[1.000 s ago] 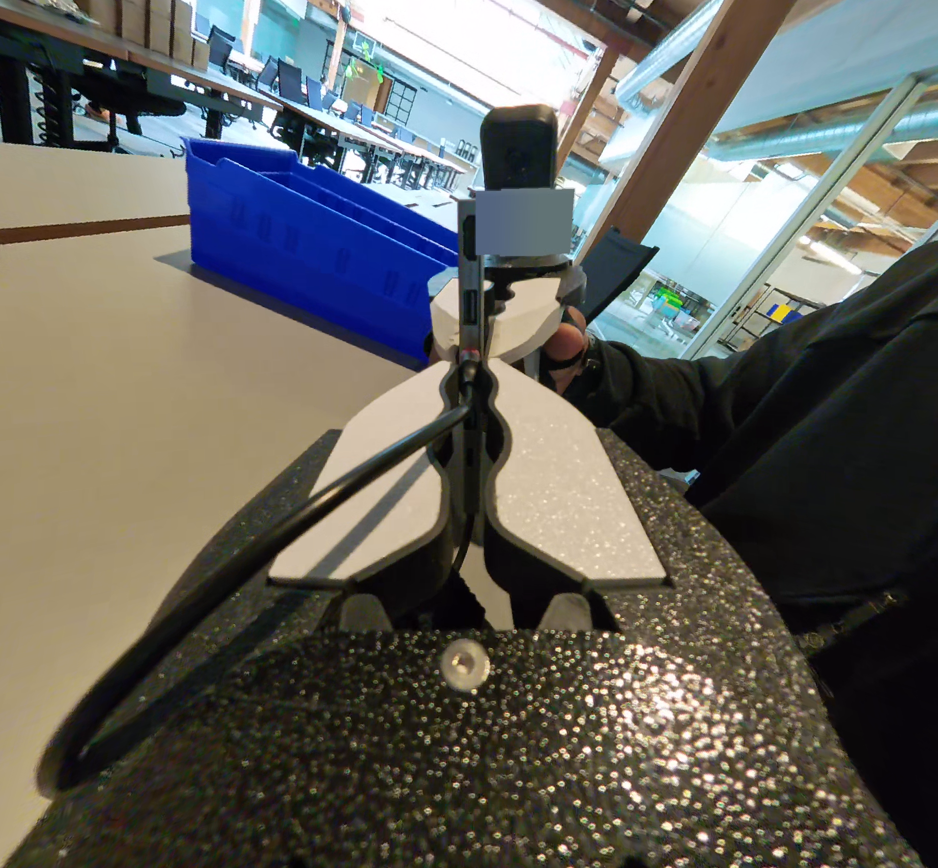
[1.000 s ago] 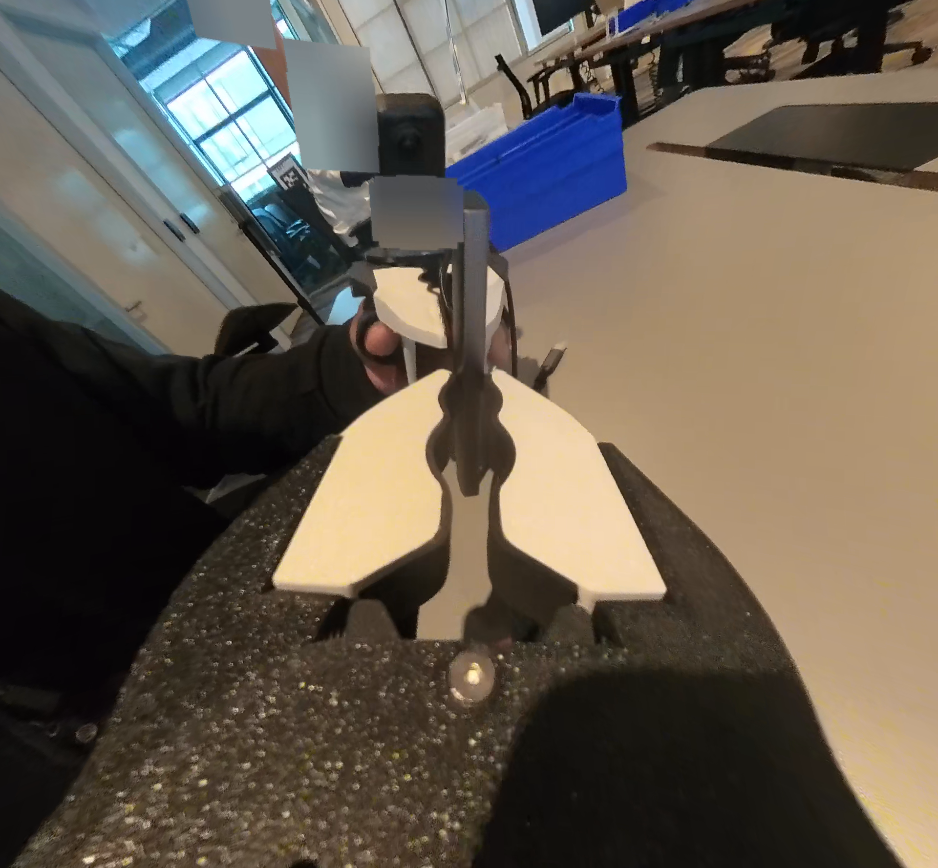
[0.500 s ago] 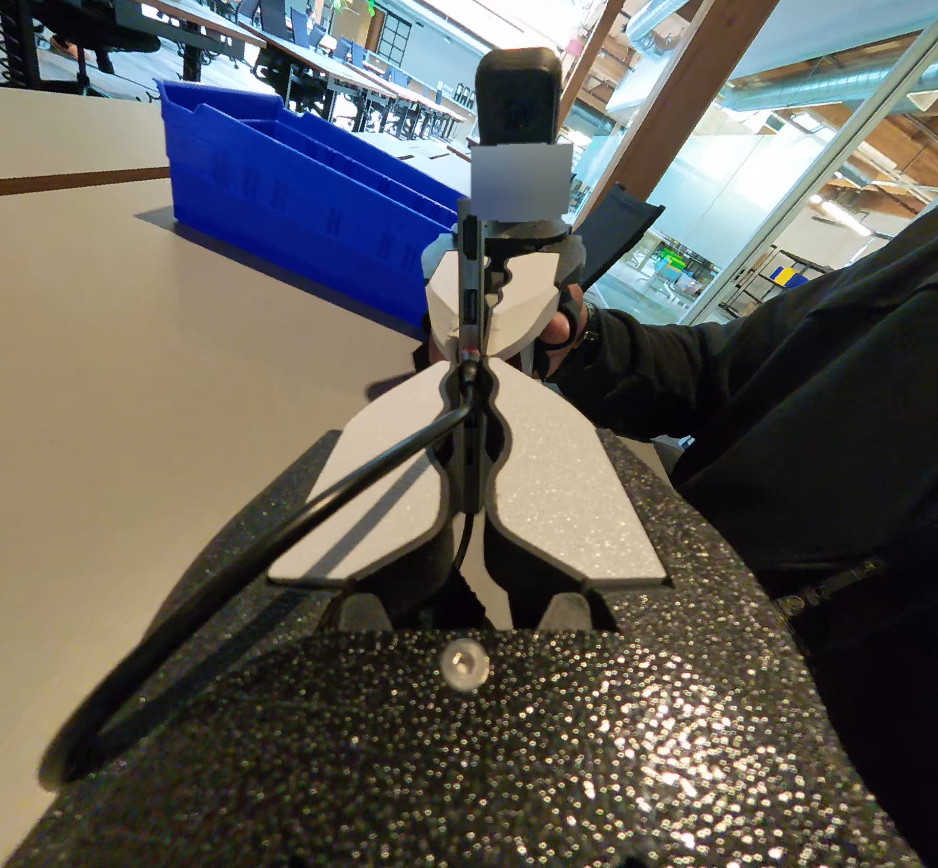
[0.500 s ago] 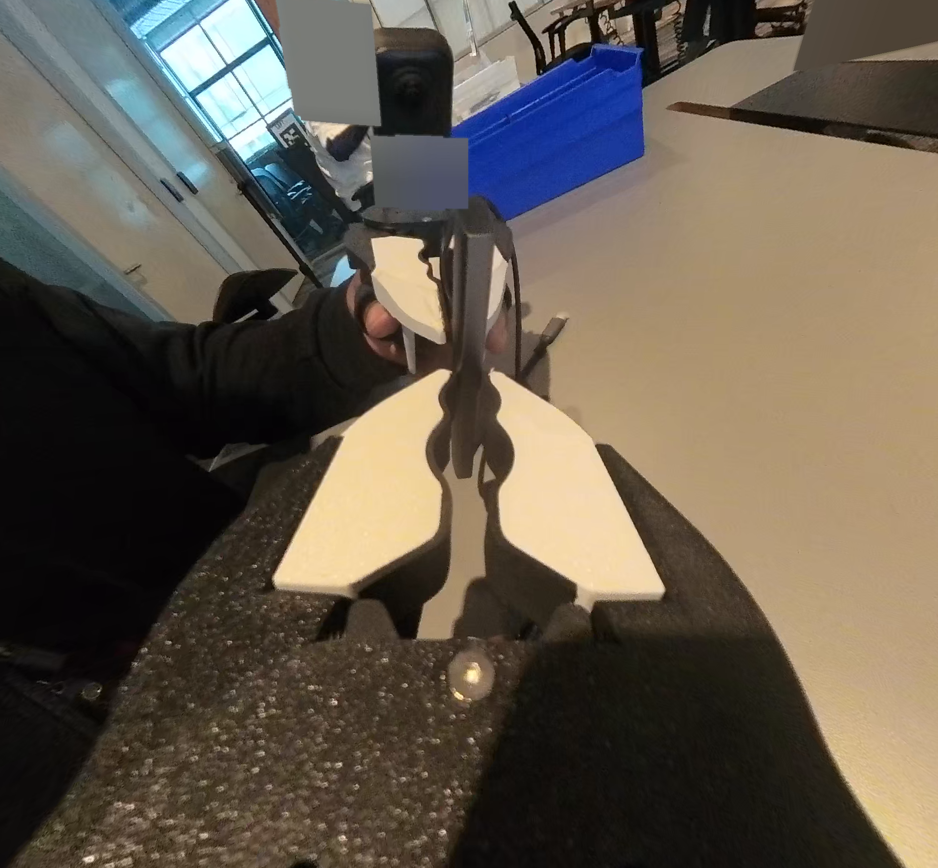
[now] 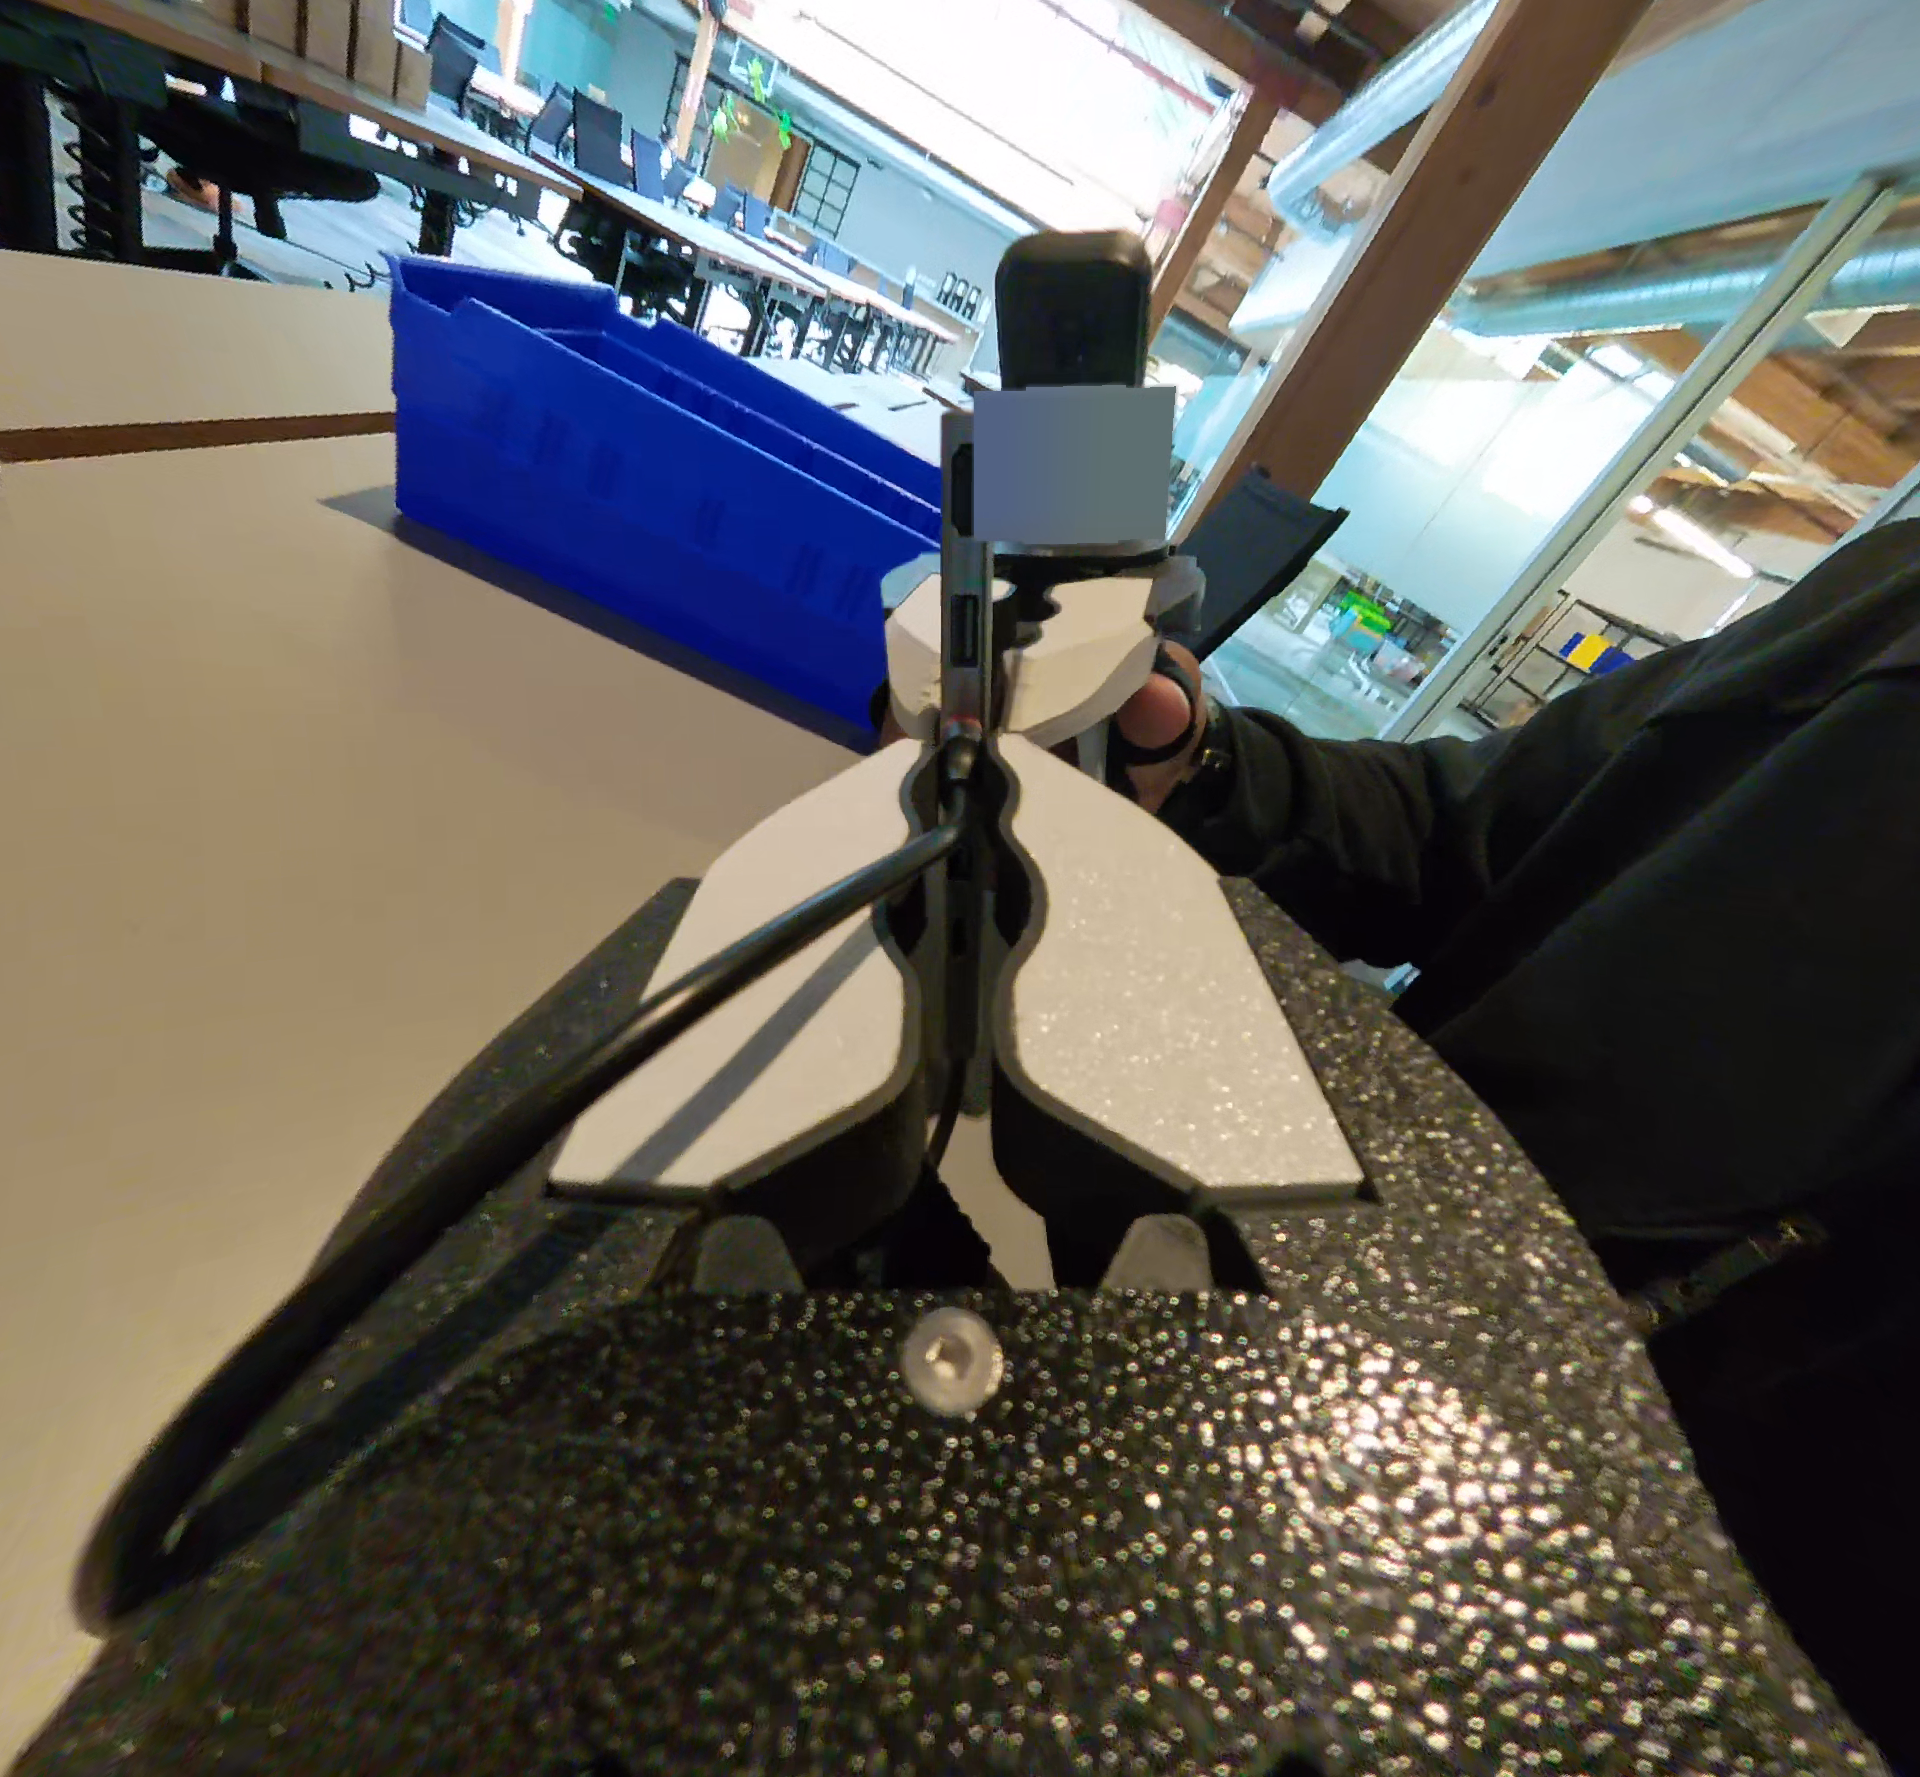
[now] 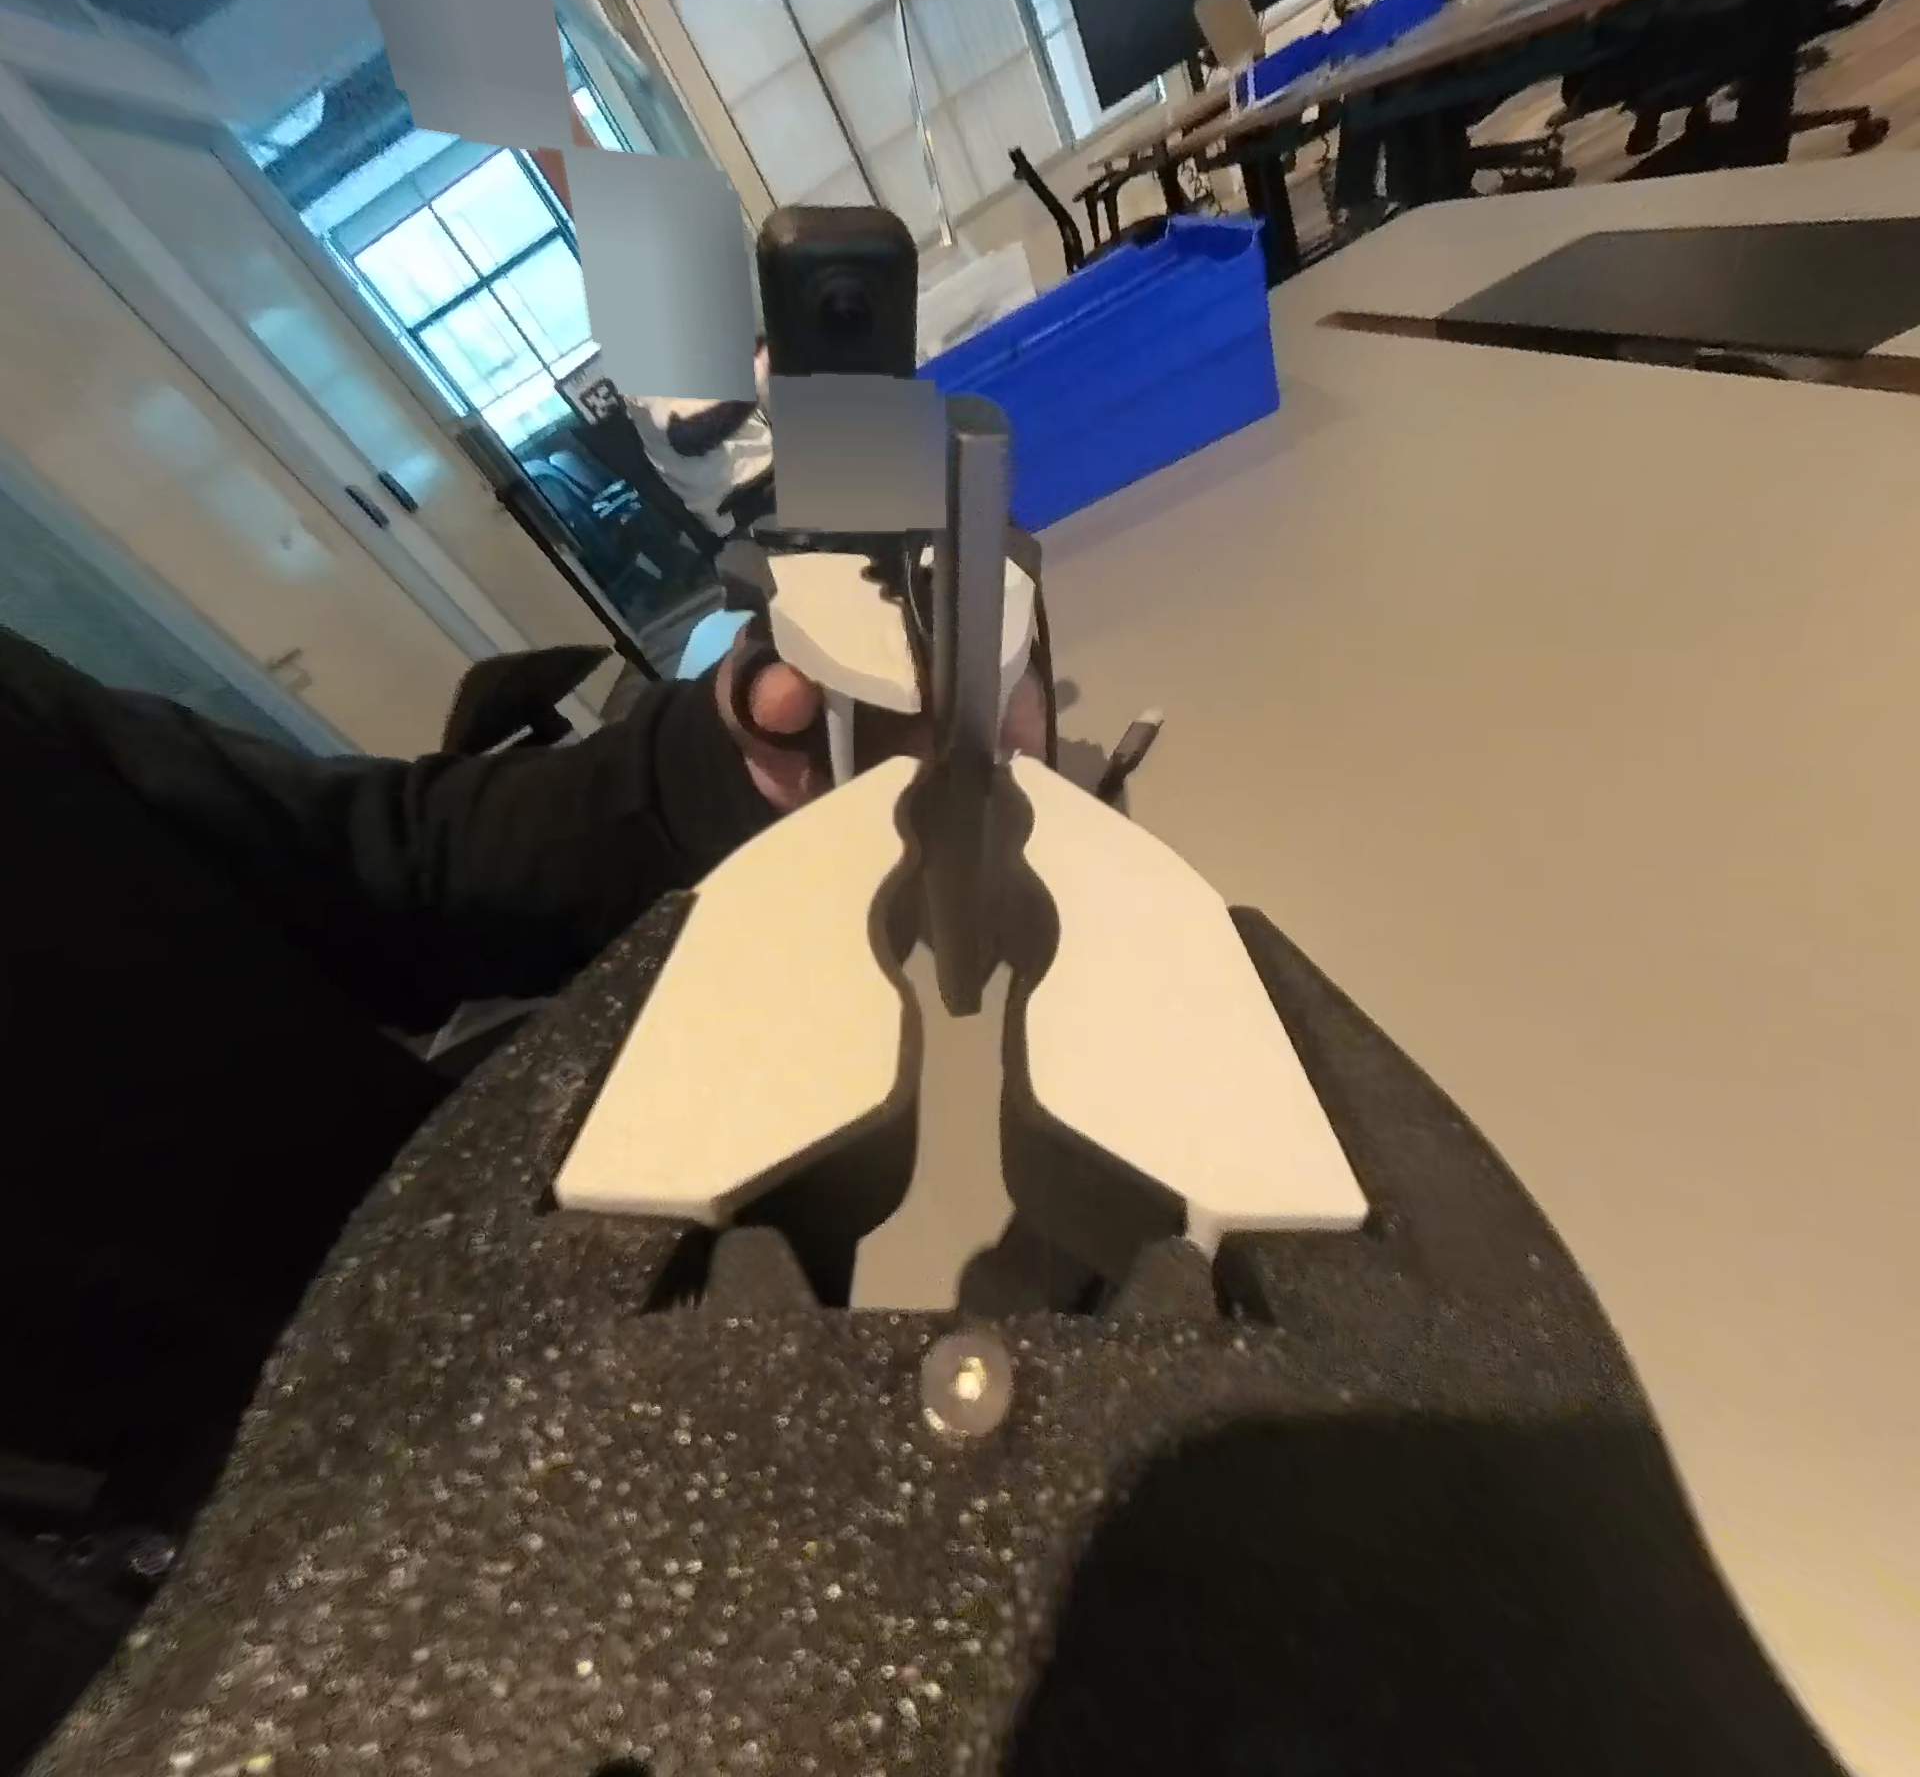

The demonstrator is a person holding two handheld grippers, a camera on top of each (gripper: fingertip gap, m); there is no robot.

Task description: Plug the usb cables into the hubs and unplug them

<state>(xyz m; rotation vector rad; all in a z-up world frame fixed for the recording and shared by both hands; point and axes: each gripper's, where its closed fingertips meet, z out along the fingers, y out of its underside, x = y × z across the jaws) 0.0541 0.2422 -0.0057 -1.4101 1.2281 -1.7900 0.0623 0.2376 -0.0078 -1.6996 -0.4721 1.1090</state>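
A slim grey USB hub (image 6: 971, 584) stands edge-on between the two grippers, which face each other above the table. My right gripper (image 6: 966, 771) is shut on the hub's near end. In the left wrist view the hub (image 5: 966, 626) shows side ports. My left gripper (image 5: 961, 751) is shut at its tips on a black USB cable (image 5: 727, 948), right where the cable meets the hub's lower end. The cable loops back over my left finger. A loose metal plug (image 6: 1138, 730) hangs near the table behind the left gripper. I cannot see the joint between cable and hub.
A blue plastic bin (image 5: 644, 480) stands on the beige table (image 5: 260, 792), also in the right wrist view (image 6: 1132, 397). The person's black sleeves (image 5: 1558, 844) fill one side of each view. A dark mat (image 6: 1714, 283) lies at the far right. The tips of both grippers are at nearly the same place.
Both views swayed a little, then came back. The grippers stay tip to tip and both holds are unchanged.
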